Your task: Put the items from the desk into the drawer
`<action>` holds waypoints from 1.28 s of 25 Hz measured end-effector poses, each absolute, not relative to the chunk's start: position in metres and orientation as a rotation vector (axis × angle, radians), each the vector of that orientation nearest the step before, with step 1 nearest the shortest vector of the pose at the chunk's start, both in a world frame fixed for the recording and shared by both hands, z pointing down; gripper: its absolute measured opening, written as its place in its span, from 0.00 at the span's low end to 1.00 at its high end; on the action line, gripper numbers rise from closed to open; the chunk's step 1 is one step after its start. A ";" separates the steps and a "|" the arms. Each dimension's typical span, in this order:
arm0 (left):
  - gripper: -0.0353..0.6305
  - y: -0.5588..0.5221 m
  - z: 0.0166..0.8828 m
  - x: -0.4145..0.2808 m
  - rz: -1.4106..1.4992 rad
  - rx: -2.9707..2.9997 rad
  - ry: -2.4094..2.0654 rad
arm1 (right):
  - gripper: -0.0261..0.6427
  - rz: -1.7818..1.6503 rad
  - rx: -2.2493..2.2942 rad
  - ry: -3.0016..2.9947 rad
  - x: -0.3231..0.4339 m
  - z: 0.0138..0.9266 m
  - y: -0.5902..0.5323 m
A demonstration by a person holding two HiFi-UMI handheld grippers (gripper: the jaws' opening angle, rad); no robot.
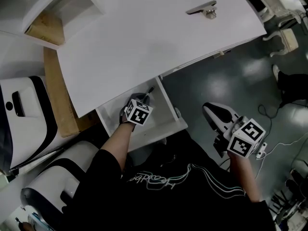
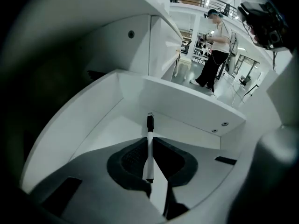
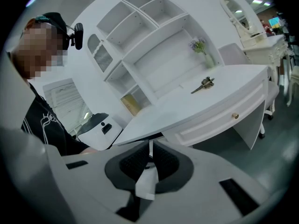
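Observation:
Under the white desk [image 1: 144, 37] an open white drawer [image 1: 169, 105] sticks out. My left gripper [image 1: 143, 99] reaches down into it, shut on a slim white pen with a black cap [image 1: 148, 91]. In the left gripper view the pen [image 2: 150, 129] runs out past the gripper [image 2: 151, 143] toward the drawer's back wall [image 2: 187, 108], above the drawer floor. A metal clip [image 1: 202, 8] lies on the desk's far right. My right gripper [image 1: 209, 109] hangs over the floor to the right of the drawer. In the right gripper view it [image 3: 150, 149] is shut with nothing held.
A wooden board [image 1: 60, 95] and a white and black machine [image 1: 24, 119] stand left of the drawer. Cables [image 1: 284, 143] lie on the grey floor at right. A shelf unit [image 3: 154, 45] with a flower vase [image 3: 202, 52] sits at the desk's back. A person [image 2: 215, 50] stands far off.

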State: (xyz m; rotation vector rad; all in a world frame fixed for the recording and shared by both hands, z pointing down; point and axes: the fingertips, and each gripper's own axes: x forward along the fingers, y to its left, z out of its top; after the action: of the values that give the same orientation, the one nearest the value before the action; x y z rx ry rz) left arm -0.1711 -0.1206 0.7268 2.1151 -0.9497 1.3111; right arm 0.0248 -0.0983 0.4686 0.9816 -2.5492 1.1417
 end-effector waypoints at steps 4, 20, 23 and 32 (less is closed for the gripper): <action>0.13 -0.121 0.736 -0.173 1.318 2.097 -0.949 | 0.12 1.146 0.980 -2.539 0.022 0.471 -0.100; 0.37 -0.092 0.591 -0.149 1.037 2.312 -0.878 | 0.12 1.070 0.889 -2.635 -0.023 0.433 -0.074; 0.31 -0.082 0.531 -0.150 0.915 2.317 -0.944 | 0.12 1.058 0.883 -2.661 -0.033 0.422 -0.061; 0.12 -0.027 0.385 -0.136 0.440 2.388 -0.895 | 0.12 0.982 0.875 -2.730 -0.060 0.379 -0.013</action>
State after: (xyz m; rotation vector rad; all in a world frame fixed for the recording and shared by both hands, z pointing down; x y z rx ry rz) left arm -0.1361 -0.0271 0.3855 2.3876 -0.8953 0.4405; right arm -0.0596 -0.0131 0.3795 0.8751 -2.7296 0.9817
